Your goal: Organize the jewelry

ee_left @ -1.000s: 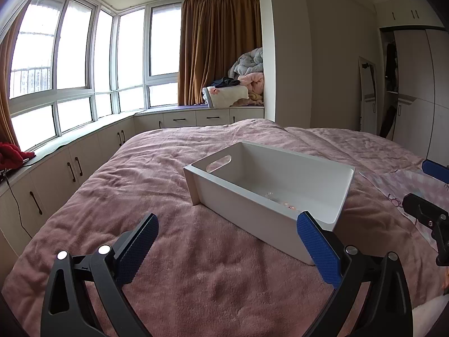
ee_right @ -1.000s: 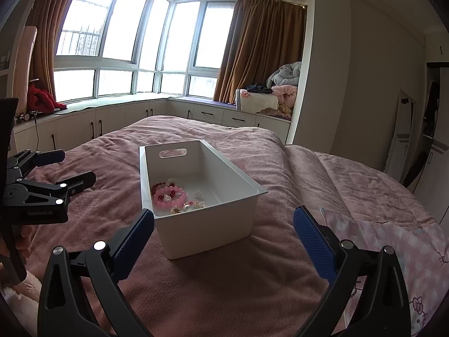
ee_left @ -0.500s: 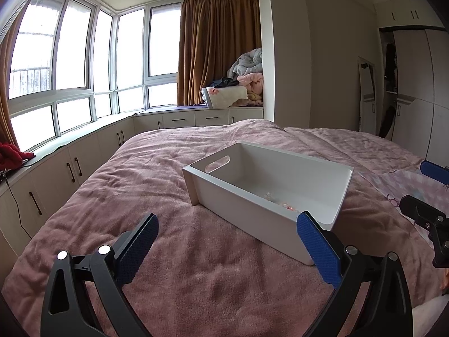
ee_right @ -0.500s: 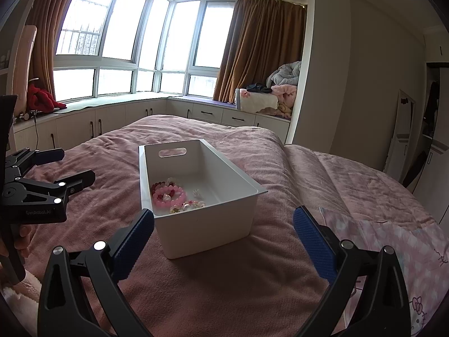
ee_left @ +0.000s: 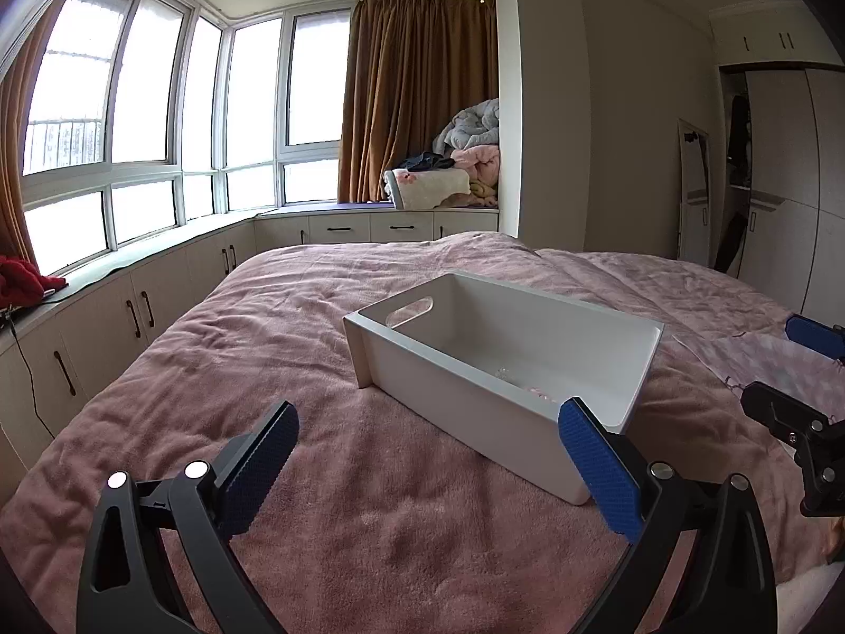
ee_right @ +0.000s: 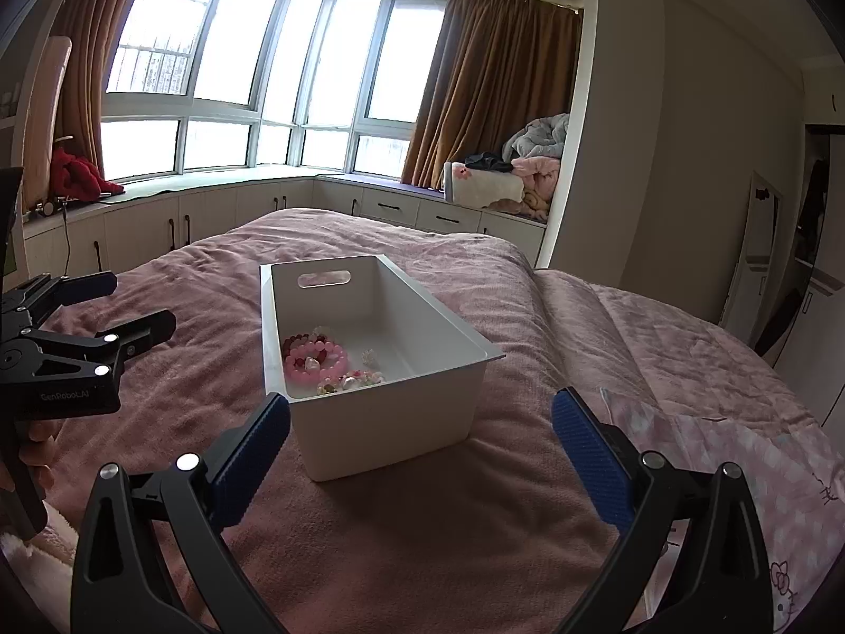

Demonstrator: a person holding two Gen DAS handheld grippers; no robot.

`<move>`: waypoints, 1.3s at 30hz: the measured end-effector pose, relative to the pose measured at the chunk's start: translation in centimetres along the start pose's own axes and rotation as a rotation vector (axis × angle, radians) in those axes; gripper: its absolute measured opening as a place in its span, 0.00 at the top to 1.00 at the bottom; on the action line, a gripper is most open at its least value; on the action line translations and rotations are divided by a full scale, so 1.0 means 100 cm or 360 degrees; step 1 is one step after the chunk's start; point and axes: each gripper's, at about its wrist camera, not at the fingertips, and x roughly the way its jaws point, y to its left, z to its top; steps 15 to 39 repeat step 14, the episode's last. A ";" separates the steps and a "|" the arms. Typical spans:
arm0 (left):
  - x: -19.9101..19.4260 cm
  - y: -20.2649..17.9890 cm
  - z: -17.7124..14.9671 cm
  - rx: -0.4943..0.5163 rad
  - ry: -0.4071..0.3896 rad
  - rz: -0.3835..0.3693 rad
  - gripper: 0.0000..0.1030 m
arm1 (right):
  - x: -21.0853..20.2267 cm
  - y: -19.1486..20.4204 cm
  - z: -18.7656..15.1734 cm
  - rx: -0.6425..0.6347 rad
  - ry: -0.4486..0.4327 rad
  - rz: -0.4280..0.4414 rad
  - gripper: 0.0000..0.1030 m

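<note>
- Hardly anything is shifting from a second ago: the white bin [ee_right: 380, 364] is sitting where it was on the pink bedspread [ee_left: 327, 481], a touch lower in the left view.
- Left gripper [ee_left: 428, 457] is hovering spread and empty; right gripper [ee_right: 421, 446] is likewise gaping, holding nothing.
- Pink bead bracelets [ee_right: 315, 356] are lying at the bin's near end, so sorting looks close to done.
- Bay windows [ee_right: 222, 84] and brown curtains [ee_left: 417, 100] are ringing the room; a patterned pink sheet [ee_right: 739, 465] is lying at the bed's right edge.
</note>
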 end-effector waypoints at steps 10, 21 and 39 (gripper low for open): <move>-0.001 -0.015 0.002 0.0085 0.0032 -0.0062 0.03 | 0.000 0.001 0.000 -0.0003 0.0002 -0.0004 0.05; -0.001 -0.013 0.001 0.0076 0.0030 -0.0049 0.03 | 0.000 0.001 0.000 -0.0003 0.0003 -0.0003 0.05; -0.001 -0.013 0.001 0.0076 0.0030 -0.0049 0.03 | 0.000 0.001 0.000 -0.0003 0.0003 -0.0003 0.05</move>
